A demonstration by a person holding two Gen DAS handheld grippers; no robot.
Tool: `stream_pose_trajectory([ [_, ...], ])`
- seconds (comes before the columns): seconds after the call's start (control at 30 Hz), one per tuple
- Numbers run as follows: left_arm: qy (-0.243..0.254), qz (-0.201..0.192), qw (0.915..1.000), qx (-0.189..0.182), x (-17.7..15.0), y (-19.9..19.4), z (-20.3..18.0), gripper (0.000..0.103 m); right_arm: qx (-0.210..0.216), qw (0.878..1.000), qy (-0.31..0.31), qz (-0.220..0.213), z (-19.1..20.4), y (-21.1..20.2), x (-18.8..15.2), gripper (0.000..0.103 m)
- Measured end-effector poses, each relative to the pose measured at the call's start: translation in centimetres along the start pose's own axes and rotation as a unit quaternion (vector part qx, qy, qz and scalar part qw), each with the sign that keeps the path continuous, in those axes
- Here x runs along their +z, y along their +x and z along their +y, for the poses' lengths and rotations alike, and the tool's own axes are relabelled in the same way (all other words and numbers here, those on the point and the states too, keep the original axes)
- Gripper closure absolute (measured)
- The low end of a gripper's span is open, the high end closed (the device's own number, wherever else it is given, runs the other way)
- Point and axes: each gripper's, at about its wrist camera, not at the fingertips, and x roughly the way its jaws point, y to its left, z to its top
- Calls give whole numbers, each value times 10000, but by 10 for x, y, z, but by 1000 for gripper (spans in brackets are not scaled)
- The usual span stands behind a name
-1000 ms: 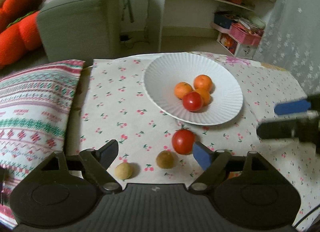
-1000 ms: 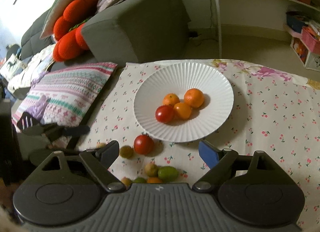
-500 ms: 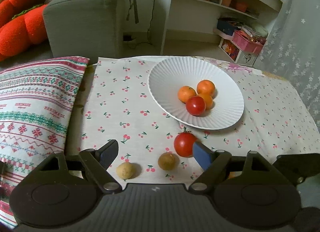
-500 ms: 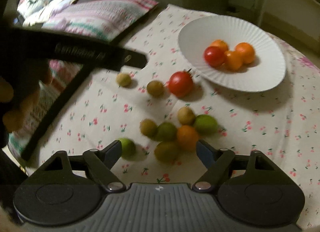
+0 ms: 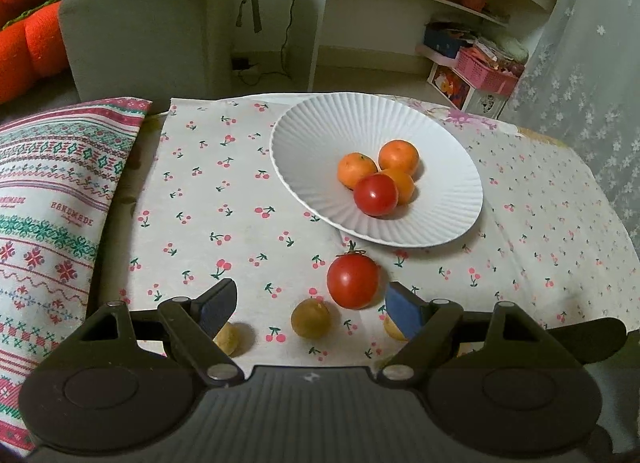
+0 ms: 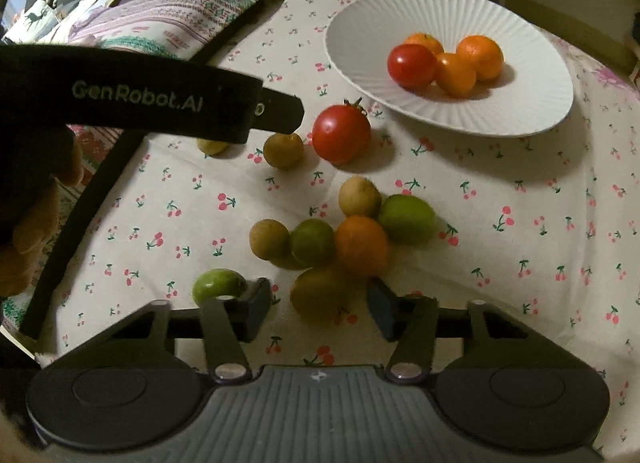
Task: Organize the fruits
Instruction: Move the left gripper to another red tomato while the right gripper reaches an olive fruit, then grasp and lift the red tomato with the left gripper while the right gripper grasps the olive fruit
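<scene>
While lowering onto the heap, best to take one fruit only. Left gripper (image 5: 310,305): released, empty, hovering over the near cloth edge with a brown fruit (image 5: 311,319) between its fingers and the loose tomato (image 5: 353,281) just ahead. Right gripper (image 6: 319,305): spread wide, nothing held, straddling an olive-yellow fruit (image 6: 318,295) at the near side of the cluster.

Advice for the step, as a judgement: centre both pads on that olive fruit, come down low, close gently, since round skins likely roll and neighbours touch it; lift straight up before swinging toward the white plate (image 6: 532,75).

Looks, left to right in the right wrist view: small green fruit (image 6: 218,286) apart beside the left finger; brown fruit, green fruit, orange fruit (image 6: 361,245), larger green fruit (image 6: 406,219) bunched and touching. Farther right, on the plate: one tomato and three oranges.
</scene>
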Motion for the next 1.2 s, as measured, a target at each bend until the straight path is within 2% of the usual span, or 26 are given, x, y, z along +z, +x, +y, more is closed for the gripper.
stream_pose_trajectory([
  [0.1, 62, 8, 10000, -50, 0, 6, -3, 27, 0, 10000, -68, 6, 0, -1, 0, 75],
  [0.37, 48, 60, 9998, -193, 1, 25, -6, 32, 46, 9999, -53, 101, -5, -6, -1, 76],
  [0.57, 329, 42, 9993, -154, 2, 36, -16, 37, 6, 9999, -108, 22, -9, -13, 2, 76],
  [0.67, 420, 64, 9991, -92, 2, 43, -18, 44, 9, 10000, -80, 5, -9, -13, 4, 76],
  [0.8, 414, 132, 9988, -212, 2, 51, -19, 72, -20, 9997, -221, 33, -5, -10, 3, 76],
  [0.93, 489, 137, 9985, -217, 1, 51, -22, 72, -6, 9996, -267, 31, -6, -12, 2, 75],
  [1.2, 189, 153, 9992, -321, 3, 42, -14, 72, 98, 9986, -490, -179, -4, -24, 3, 75],
])
